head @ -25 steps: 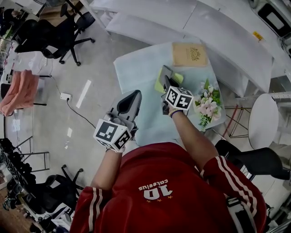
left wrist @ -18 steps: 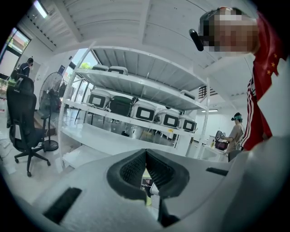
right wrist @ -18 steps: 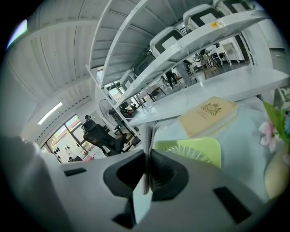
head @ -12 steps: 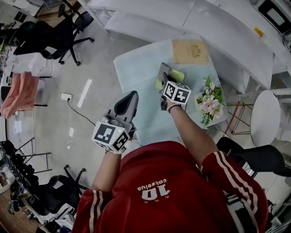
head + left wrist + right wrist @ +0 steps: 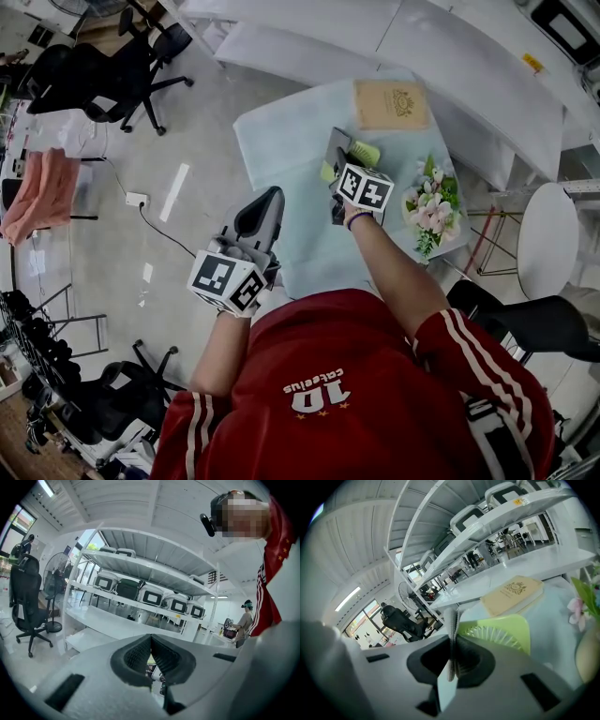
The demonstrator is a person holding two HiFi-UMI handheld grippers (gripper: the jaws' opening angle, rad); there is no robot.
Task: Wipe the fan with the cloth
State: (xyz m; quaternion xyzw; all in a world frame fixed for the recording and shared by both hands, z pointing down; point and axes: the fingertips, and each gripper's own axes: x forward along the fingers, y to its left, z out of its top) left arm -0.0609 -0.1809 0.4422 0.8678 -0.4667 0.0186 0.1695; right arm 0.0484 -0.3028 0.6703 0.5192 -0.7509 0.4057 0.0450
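Fan (image 5: 364,154) is small and light green, lying flat on the table (image 5: 272,141) about mid-top. In the right gripper view the fan (image 5: 501,632) shows its ribbed grille right behind the jaws and a bit to their right. Can't tell if cloth and fan touch.

Cloth (image 5: 451,620) is a thin pale sheet standing on edge between the right gripper's jaws, which are clamped tight on it. One end sticks up past the jaw tips and a flap hangs below.

Right gripper (image 5: 336,141) (image 5: 454,651) reaches out over the table, its tips at the fan's left edge.

Left gripper (image 5: 267,199) (image 5: 151,641) is held off the table's left side, over the floor, well apart from the fan. Its jaws are pressed together at the tips with nothing between them.

Tan book (image 5: 391,105) (image 5: 513,594) lies at the table's far edge, beyond the fan. Bunch of pink and white flowers (image 5: 429,211) sits at the table's right side, near the right gripper's marker cube.
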